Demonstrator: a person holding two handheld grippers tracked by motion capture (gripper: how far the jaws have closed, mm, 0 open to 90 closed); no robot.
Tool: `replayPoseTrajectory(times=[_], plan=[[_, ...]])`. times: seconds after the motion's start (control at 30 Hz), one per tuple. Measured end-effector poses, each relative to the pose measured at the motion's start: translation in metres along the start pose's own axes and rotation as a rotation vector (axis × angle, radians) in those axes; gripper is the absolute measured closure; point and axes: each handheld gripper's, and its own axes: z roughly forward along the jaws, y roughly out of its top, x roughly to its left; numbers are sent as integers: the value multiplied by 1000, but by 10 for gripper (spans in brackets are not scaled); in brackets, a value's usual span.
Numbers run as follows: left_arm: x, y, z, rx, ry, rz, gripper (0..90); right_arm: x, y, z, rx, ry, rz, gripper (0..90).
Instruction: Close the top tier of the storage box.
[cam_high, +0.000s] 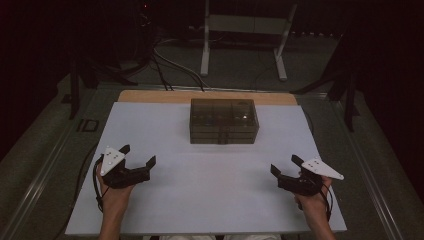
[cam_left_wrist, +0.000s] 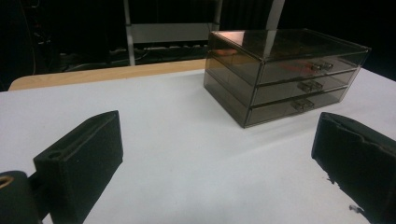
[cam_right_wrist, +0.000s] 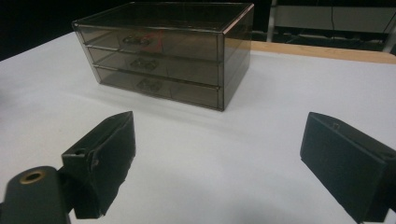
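Observation:
A smoky translucent box with three shut drawers stands at the far middle of the white tabletop. Low at the left, my left gripper rests with its jaws wide open and nothing between them. At the right my right gripper is also open and empty. In the left gripper view the drawer box sits ahead to the right, well beyond the gripper. From the right gripper view the box lies ahead to the left, past the gripper.
A wooden strip runs along the table's far edge. Behind it stand a white metal frame and loose cables on the floor. Dark stands flank the table at left and right.

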Motion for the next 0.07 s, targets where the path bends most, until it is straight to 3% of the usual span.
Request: replayPoseTrajectory(times=[0.07], plan=[[0, 0, 0, 3, 1, 2, 36, 0, -1, -2, -10, 0, 1, 105]])
